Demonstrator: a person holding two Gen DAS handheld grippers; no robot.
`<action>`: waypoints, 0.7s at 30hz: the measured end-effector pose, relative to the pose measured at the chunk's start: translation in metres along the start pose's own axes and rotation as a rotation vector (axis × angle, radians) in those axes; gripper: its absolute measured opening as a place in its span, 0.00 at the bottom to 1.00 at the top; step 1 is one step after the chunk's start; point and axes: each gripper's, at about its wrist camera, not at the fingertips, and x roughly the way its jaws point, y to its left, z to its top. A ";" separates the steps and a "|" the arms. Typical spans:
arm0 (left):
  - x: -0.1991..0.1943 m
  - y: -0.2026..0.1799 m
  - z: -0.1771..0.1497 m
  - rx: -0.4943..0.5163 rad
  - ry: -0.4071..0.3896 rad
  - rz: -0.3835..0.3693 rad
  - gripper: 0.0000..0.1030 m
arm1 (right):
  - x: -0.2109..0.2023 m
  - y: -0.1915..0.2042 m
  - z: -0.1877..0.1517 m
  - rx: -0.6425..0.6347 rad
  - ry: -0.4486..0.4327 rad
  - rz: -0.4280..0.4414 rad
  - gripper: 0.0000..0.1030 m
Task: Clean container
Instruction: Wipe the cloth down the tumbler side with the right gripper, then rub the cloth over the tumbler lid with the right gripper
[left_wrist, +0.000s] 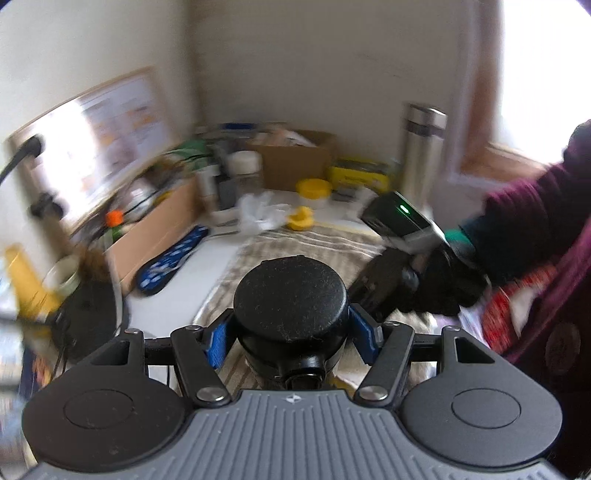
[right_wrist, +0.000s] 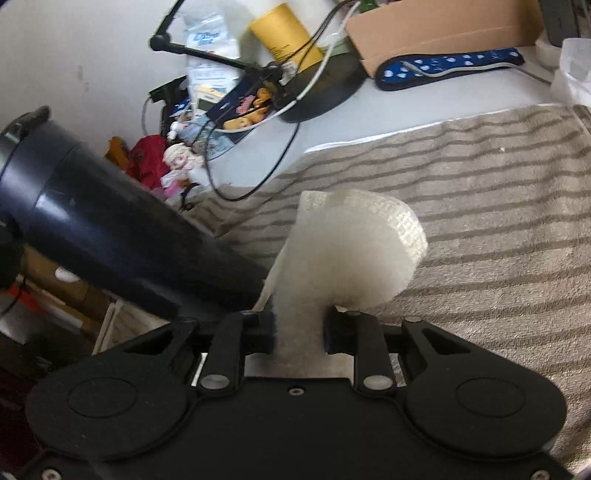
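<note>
A black container (left_wrist: 290, 291) with a round black lid fills the middle of the left wrist view. My left gripper (left_wrist: 291, 336) is shut on it, its blue pads (left_wrist: 218, 339) pressed to both sides. In the right wrist view the same black container (right_wrist: 110, 229) slants in from the left over a striped towel (right_wrist: 498, 206). My right gripper (right_wrist: 300, 332) is shut on a white sponge (right_wrist: 351, 251), which curls upward just right of the container's end. A gloved hand (left_wrist: 443, 284) holds the right tool beside the container.
A steel flask (left_wrist: 423, 147), a cardboard box (left_wrist: 291, 158) and a yellow-lidded jar (left_wrist: 314, 190) stand at the back of the desk. A blue spotted pad (right_wrist: 450, 66), a black lamp base (right_wrist: 325, 96), cables and small toys (right_wrist: 177, 158) crowd the left. A dark red sleeve (left_wrist: 535, 206) enters from the right.
</note>
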 end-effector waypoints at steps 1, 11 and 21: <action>0.001 0.001 0.002 0.054 0.011 -0.038 0.62 | -0.003 -0.002 -0.002 0.015 -0.006 0.013 0.21; 0.015 0.000 0.012 0.087 0.068 -0.054 0.63 | -0.032 0.003 -0.007 0.107 -0.106 0.144 0.22; 0.006 0.006 -0.001 -0.193 -0.010 0.063 0.63 | -0.060 0.023 -0.002 0.153 -0.237 0.275 0.22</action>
